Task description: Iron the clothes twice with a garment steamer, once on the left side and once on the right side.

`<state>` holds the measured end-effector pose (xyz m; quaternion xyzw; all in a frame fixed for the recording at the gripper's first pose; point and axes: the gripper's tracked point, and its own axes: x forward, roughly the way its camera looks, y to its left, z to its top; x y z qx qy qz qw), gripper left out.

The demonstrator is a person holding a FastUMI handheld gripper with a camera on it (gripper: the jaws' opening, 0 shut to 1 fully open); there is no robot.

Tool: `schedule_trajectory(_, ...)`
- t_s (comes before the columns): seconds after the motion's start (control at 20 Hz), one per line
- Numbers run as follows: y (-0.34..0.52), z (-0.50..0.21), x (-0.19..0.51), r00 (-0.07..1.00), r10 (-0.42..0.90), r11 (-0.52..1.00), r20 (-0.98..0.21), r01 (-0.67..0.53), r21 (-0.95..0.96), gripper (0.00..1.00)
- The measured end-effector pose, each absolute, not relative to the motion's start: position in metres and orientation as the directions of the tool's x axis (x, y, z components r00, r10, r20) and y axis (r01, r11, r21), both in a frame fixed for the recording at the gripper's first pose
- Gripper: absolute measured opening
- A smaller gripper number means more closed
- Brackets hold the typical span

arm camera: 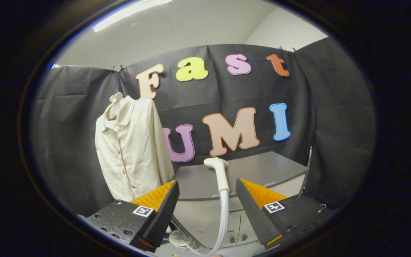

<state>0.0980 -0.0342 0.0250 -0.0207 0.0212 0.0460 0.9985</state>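
A cream button-up shirt (130, 150) hangs upright in front of the black cloth wall, beyond and to the left of my left finger. The white steamer head (219, 171) stands upright ahead of my fingers, roughly in line with the gap between them. Its white hose (223, 221) curves down between the fingers toward the floor. My gripper (207, 191) is open, fingers wide apart, with nothing pressed between them; the steamer handle lies a little beyond the fingertips.
A grey cabinet (262, 171) with a flat top and lower doors stands behind the steamer, to the right of the shirt. Black cloth closes off the back and both sides.
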Motion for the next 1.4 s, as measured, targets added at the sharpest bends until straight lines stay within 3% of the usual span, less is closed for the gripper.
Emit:
schedule_trajectory(0.55,-0.035,0.053,0.260,0.975,0.102,0.991,-0.196,-0.117,-0.066,0.97)
schedule_trajectory(0.9,-0.046,0.025,0.354,0.920,0.083,0.986,-0.383,-0.133,-0.105,0.97)
schedule_trajectory(1.25,-0.056,-0.006,0.390,0.815,0.036,0.988,-0.579,-0.117,-0.102,0.97)
schedule_trajectory(1.35,-0.055,-0.007,0.397,0.801,0.036,0.990,-0.598,-0.110,-0.088,0.94)
schedule_trajectory(1.4,-0.055,-0.011,0.401,0.790,0.031,0.991,-0.613,-0.104,-0.085,0.86)
